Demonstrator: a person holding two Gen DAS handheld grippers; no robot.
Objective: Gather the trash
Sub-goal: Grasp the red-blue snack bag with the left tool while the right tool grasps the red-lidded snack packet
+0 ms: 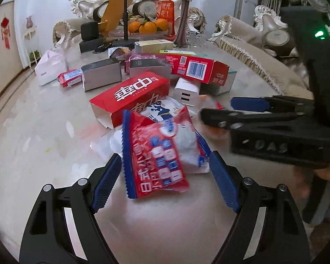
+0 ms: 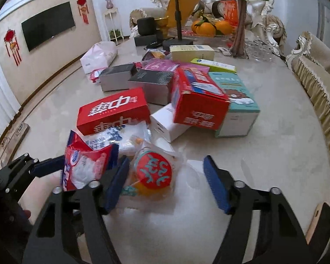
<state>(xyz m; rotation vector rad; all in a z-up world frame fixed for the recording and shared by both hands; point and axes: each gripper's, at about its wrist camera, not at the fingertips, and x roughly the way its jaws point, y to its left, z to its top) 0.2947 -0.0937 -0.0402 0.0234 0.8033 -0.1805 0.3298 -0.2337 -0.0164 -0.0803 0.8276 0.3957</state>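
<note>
A red, blue and white snack wrapper (image 1: pixel 158 160) lies on the marble table (image 1: pixel 44 132), on top of a white bag (image 1: pixel 165 110). My left gripper (image 1: pixel 165 171) is open around it, a blue pad on each side. In the right wrist view the same wrapper (image 2: pixel 85 167) is at the lower left, with a blue pad (image 2: pixel 48 166) of the left gripper beside it. My right gripper (image 2: pixel 167 176) stands open around a clear packet with a round red label (image 2: pixel 154 171). Its left pad is close to the packet, its right pad apart. The right gripper (image 1: pixel 217 110) reaches in from the right.
Behind the wrappers are a red carton (image 1: pixel 129 96), a small white box (image 2: pixel 167 121), a red barcode box (image 1: pixel 198 68), a teal box (image 2: pixel 237 103) and silver boxes (image 1: pixel 101 73). Oranges (image 1: pixel 147 26), a vase and a black stand sit at the far end. A sofa (image 2: pixel 319 83) borders the right.
</note>
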